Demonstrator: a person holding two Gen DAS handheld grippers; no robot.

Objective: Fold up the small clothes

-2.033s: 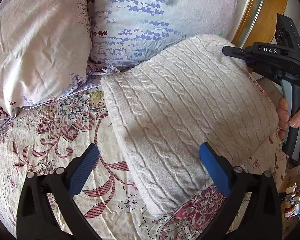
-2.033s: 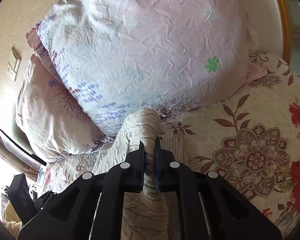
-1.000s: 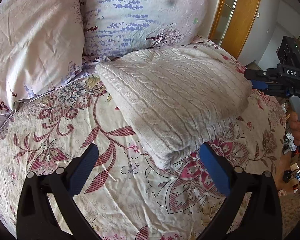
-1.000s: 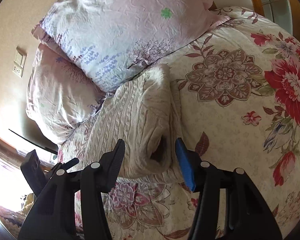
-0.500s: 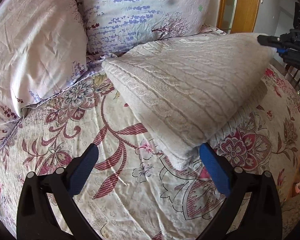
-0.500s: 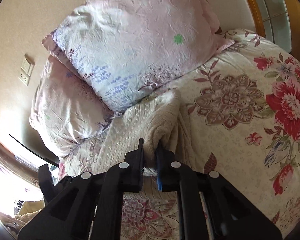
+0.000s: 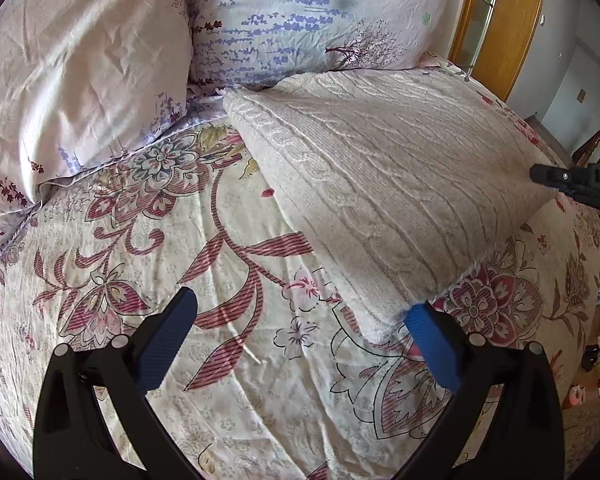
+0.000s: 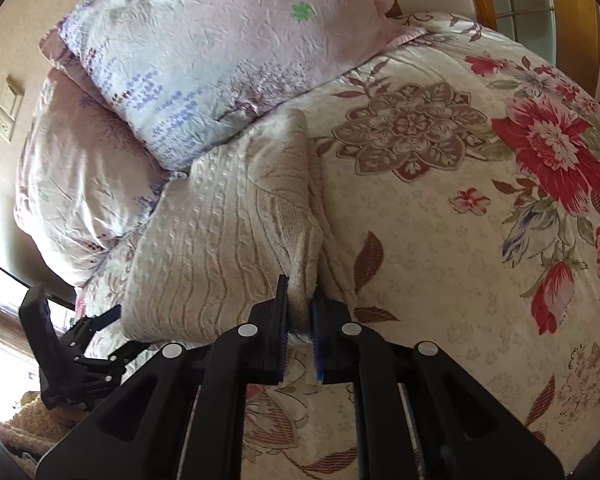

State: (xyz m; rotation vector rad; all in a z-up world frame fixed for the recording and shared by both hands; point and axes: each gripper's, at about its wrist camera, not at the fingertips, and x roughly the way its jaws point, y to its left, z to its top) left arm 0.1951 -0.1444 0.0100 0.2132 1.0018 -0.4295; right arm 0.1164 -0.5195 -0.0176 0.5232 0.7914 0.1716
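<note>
Left wrist view: the folded cream cable-knit sweater (image 7: 384, 184) lies on the floral bedspread (image 7: 180, 260), ahead and to the right of the left gripper (image 7: 300, 340). Its near corner comes down just beside the right-hand blue pad (image 7: 432, 344); whether cloth and pad touch cannot be told. The left gripper stands spread wide with nothing between its pads, only bedspread below. The sweater's far-right corner is lifted off the bed toward the black tip of the right gripper (image 7: 548, 176), which enters from the right edge. Behind the sweater a lavender-print pillow (image 7: 308, 20) leans up, with a pale pink pillow (image 7: 80, 52) to its left. A wooden-framed glass door (image 7: 496, 20) stands at the upper right.

Right wrist view: the sweater (image 8: 228, 248) stretches away to the left of the right gripper (image 8: 299, 320), and its folded corner runs straight into the jaws. The right gripper is clenched on that corner, the cloth pinched between the two pads. The left gripper (image 8: 96, 340) shows small at the lower left, beside the sweater's other end. The bedspread (image 8: 460, 240) with large red flowers spreads to the right. The two pillows (image 8: 220, 60) are stacked against a beige wall carrying a switch plate (image 8: 8, 108).
</note>
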